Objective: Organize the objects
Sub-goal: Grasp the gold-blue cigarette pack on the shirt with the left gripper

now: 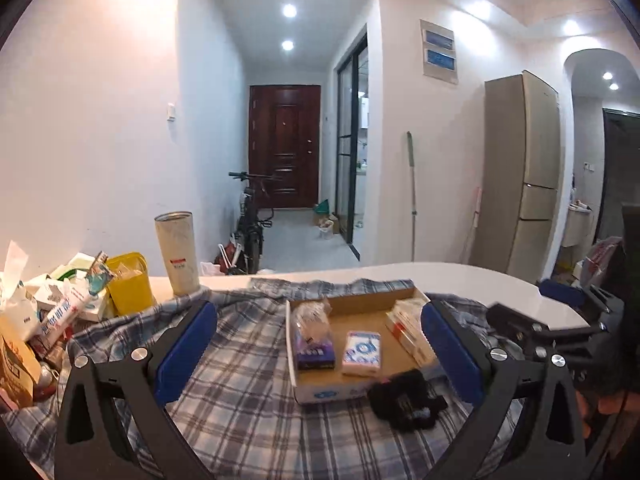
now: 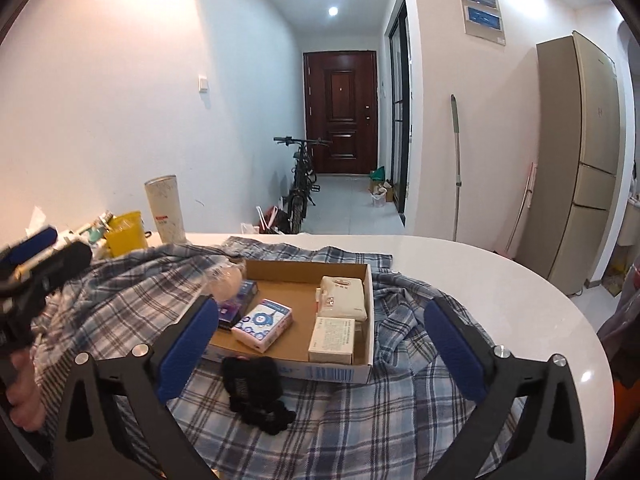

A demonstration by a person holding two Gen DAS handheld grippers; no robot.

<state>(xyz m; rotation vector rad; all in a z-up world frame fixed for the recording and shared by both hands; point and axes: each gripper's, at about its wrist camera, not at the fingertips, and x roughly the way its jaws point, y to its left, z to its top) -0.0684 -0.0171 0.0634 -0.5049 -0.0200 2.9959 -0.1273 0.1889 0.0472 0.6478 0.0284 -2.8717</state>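
Note:
A shallow cardboard tray [image 1: 352,308] [image 2: 370,280] lies on a blue plaid cloth [image 1: 240,380] [image 2: 360,420] on a white table. In it are a blue-and-white tissue pack [image 1: 361,352] [image 2: 262,324], a purple box [image 1: 314,350] [image 2: 234,306] with a clear bag on it, and white boxes [image 1: 408,330] [image 2: 332,340]. A black fabric item [image 1: 404,398] [image 2: 254,386] lies on the cloth just in front of the tray. My left gripper [image 1: 318,350] is open and empty before the tray. My right gripper [image 2: 320,346] is open and empty, above the black item and the tray.
A pile of packets and boxes [image 1: 52,308], a yellow tub [image 1: 128,284] [image 2: 124,232] and a tall white cup [image 1: 178,252] [image 2: 165,208] stand at the table's back left. The white table edge [image 2: 540,300] curves to the right. A fridge [image 2: 580,152] stands beyond.

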